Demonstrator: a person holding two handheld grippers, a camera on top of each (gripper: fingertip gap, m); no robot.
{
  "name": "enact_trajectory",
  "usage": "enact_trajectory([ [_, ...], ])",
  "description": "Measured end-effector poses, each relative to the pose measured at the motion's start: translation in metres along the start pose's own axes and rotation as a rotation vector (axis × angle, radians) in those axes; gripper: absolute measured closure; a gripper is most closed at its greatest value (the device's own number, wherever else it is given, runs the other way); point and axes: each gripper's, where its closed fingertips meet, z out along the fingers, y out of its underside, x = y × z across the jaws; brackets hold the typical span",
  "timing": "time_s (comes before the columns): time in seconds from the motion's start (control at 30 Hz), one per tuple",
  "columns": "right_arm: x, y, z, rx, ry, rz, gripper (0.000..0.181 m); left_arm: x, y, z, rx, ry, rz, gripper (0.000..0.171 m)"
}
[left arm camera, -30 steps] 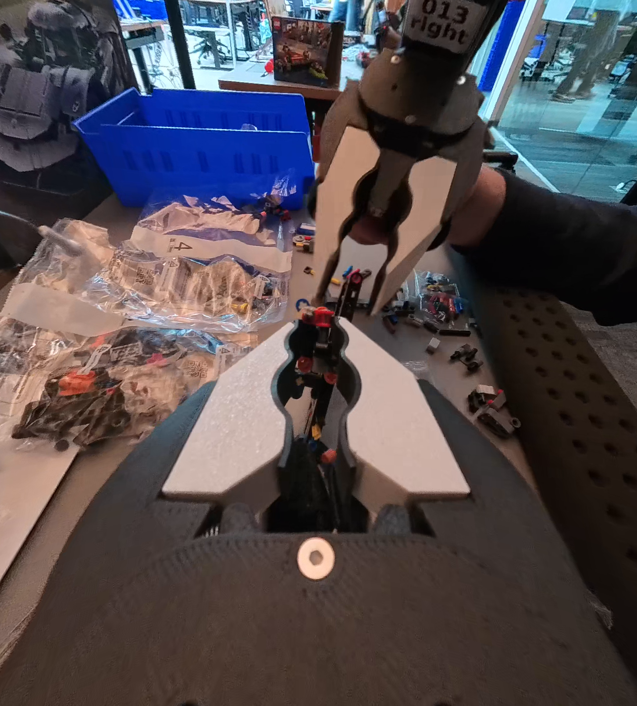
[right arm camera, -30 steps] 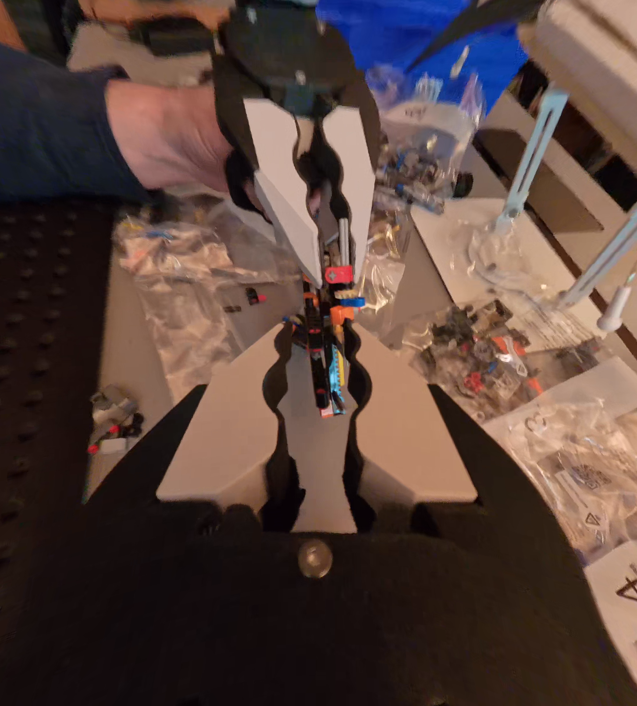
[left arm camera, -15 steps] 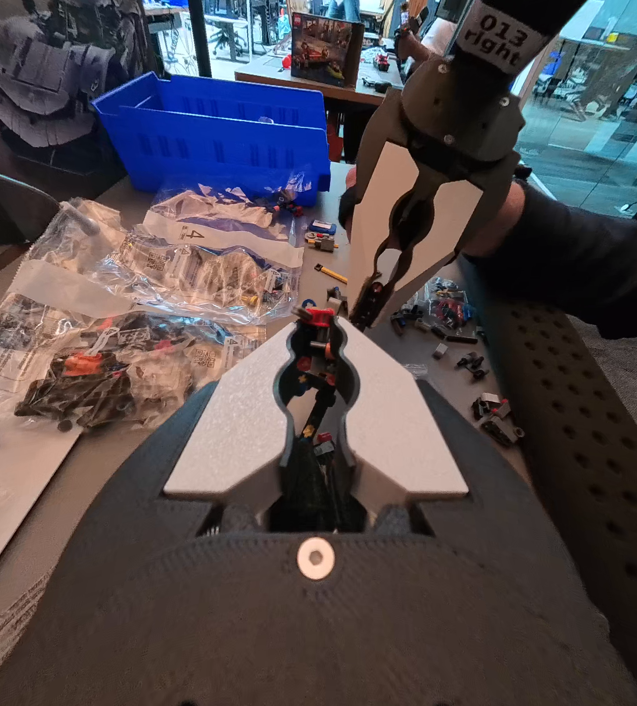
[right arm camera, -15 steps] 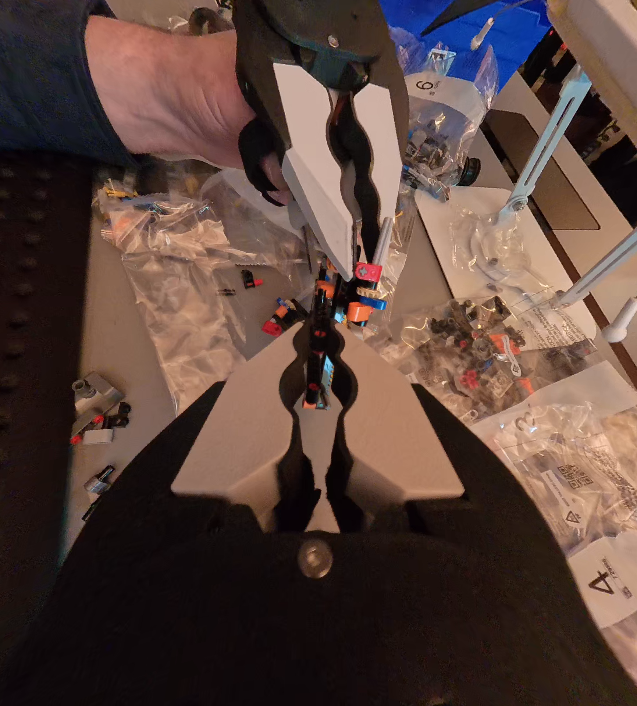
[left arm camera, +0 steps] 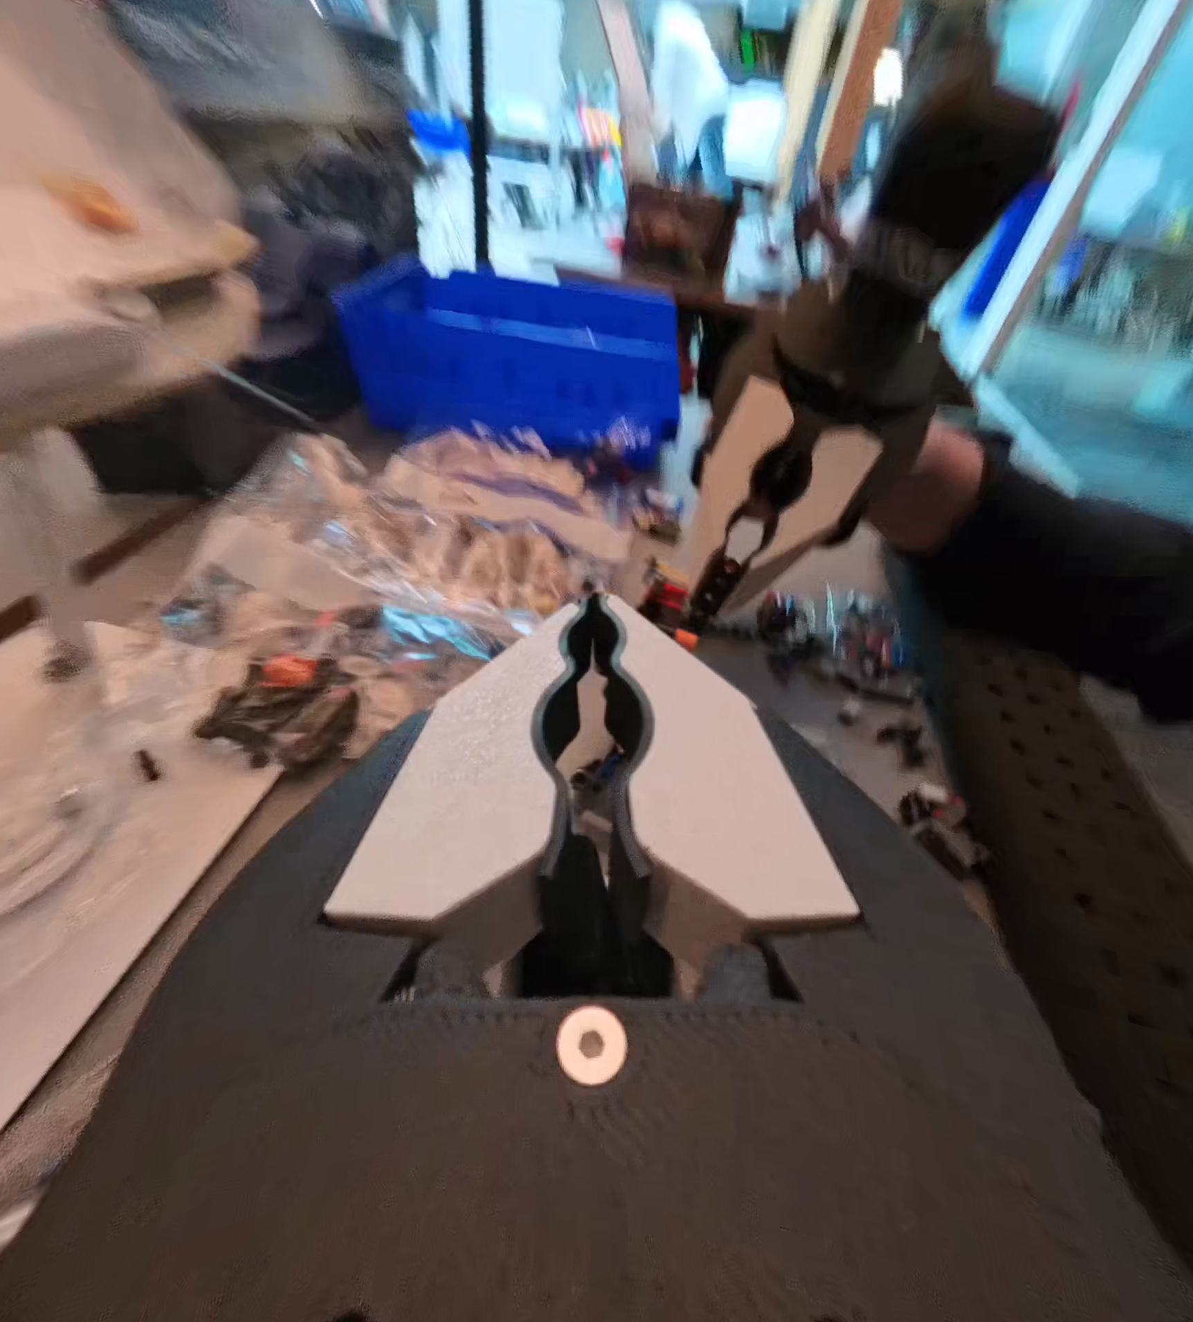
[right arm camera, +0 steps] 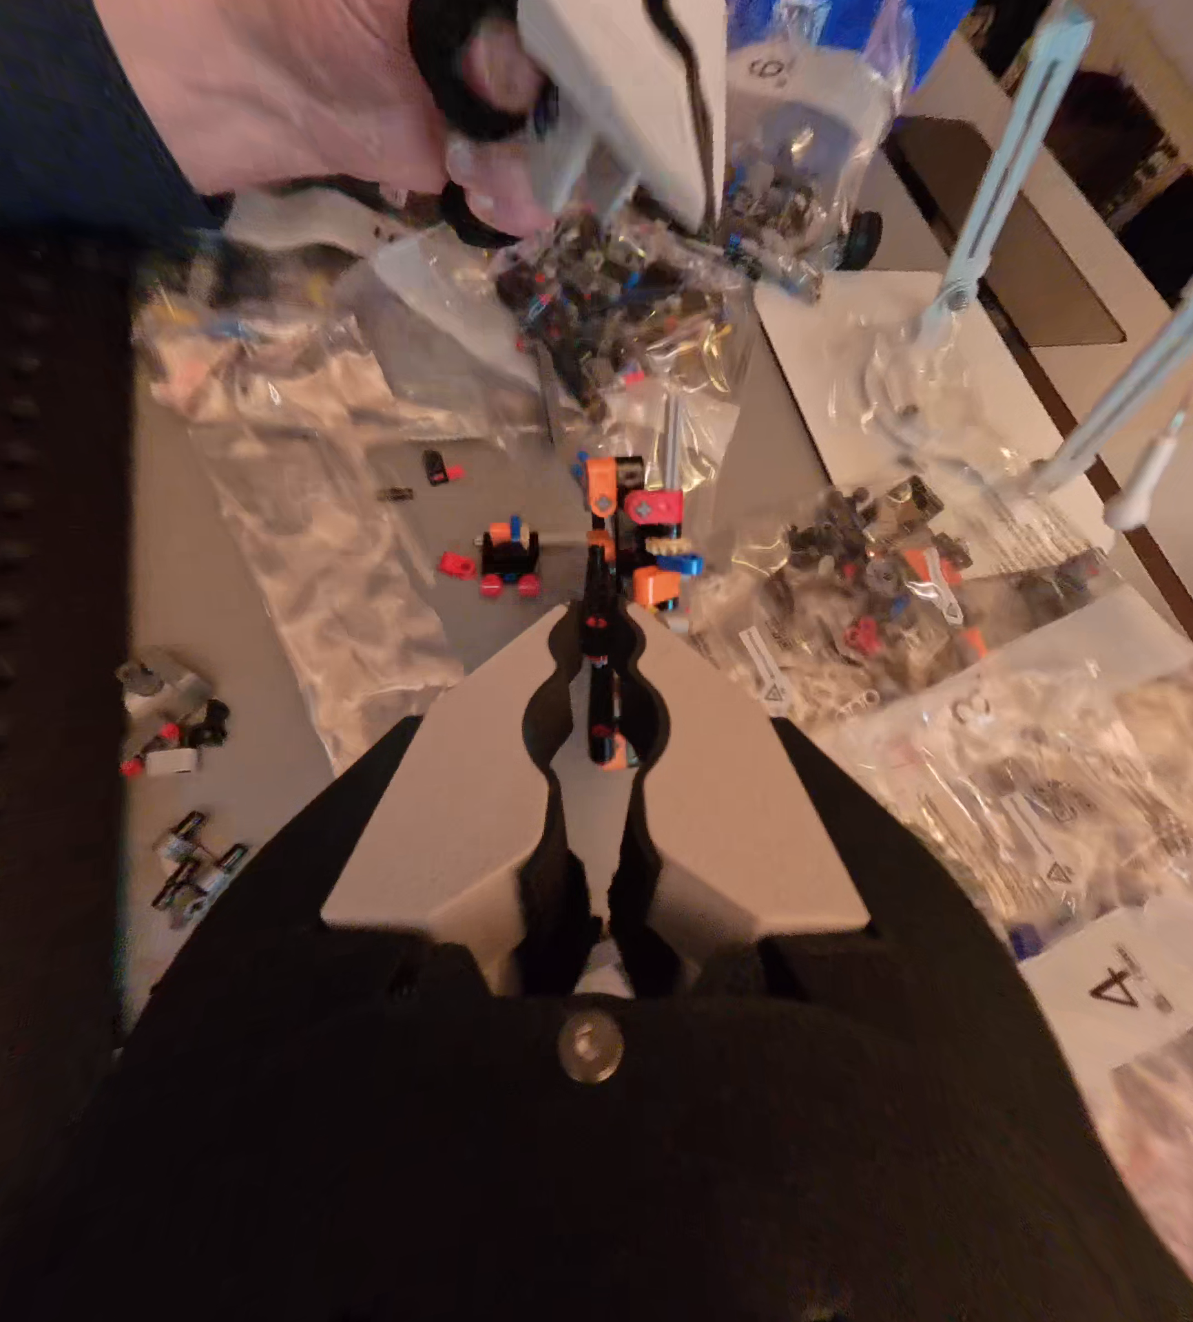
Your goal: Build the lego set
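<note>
My right gripper (right arm camera: 597, 619) is shut on a black, orange and red lego assembly (right arm camera: 626, 529), which sticks out forward past the fingertips, above the grey table (right arm camera: 221, 608). In the blurred left wrist view, my left gripper (left arm camera: 593, 604) has its jaws together with nothing between them. There the right gripper (left arm camera: 722, 579) is ahead and to the right with the assembly (left arm camera: 687, 601) at its tips. The left gripper (right arm camera: 651, 107) shows at the top of the right wrist view, apart from the assembly. A small sub-build with red wheels (right arm camera: 508, 558) lies on the table.
Clear bags of parts (right arm camera: 615, 307) cover the table's far side and right (right arm camera: 1044, 772). A blue bin (left arm camera: 508, 358) stands at the back. A black perforated mat (right arm camera: 21, 572) borders the table, with loose pieces (right arm camera: 164, 715) beside it. White sheets (left arm camera: 78, 858) lie at the left. Across from one pair of fingers to the other is roughly 10 centimetres.
My left gripper has let go of the assembly and pulled up and away, jaws shut and empty. My right gripper still holds the assembly, now lower and nearer the table.
</note>
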Motion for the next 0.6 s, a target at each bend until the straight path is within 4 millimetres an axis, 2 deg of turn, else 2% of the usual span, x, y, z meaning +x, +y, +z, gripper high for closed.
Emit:
enact_trajectory([
  [0.03, 0.0, -0.005, -0.004, 0.037, -0.013, 0.017, 0.178, -0.009, -0.01, -0.015, 0.071, -0.012, -0.039, 0.171],
  [0.07, -0.004, -0.014, -0.007, 0.086, -0.038, 0.014, 0.177, -0.012, -0.013, -0.021, 0.085, -0.022, -0.037, 0.171],
  [0.13, -0.01, -0.019, -0.004, 0.09, -0.059, 0.008, 0.177, 0.002, 0.002, -0.005, -0.005, 0.036, -0.021, 0.171],
  [0.23, -0.01, -0.01, 0.004, 0.041, -0.056, 0.014, 0.176, 0.02, 0.039, 0.023, -0.199, 0.112, 0.007, 0.171],
  [0.43, -0.008, -0.018, -0.001, 0.104, -0.08, 0.062, 0.177, 0.025, 0.063, 0.031, -0.322, 0.125, 0.05, 0.136],
  [0.47, -0.009, -0.017, 0.0, 0.099, -0.083, 0.058, 0.177, 0.026, 0.067, 0.034, -0.343, 0.127, 0.066, 0.135],
  [0.6, -0.01, -0.016, 0.002, 0.094, -0.085, 0.055, 0.177, 0.031, 0.081, 0.036, -0.418, 0.139, 0.128, 0.162],
])
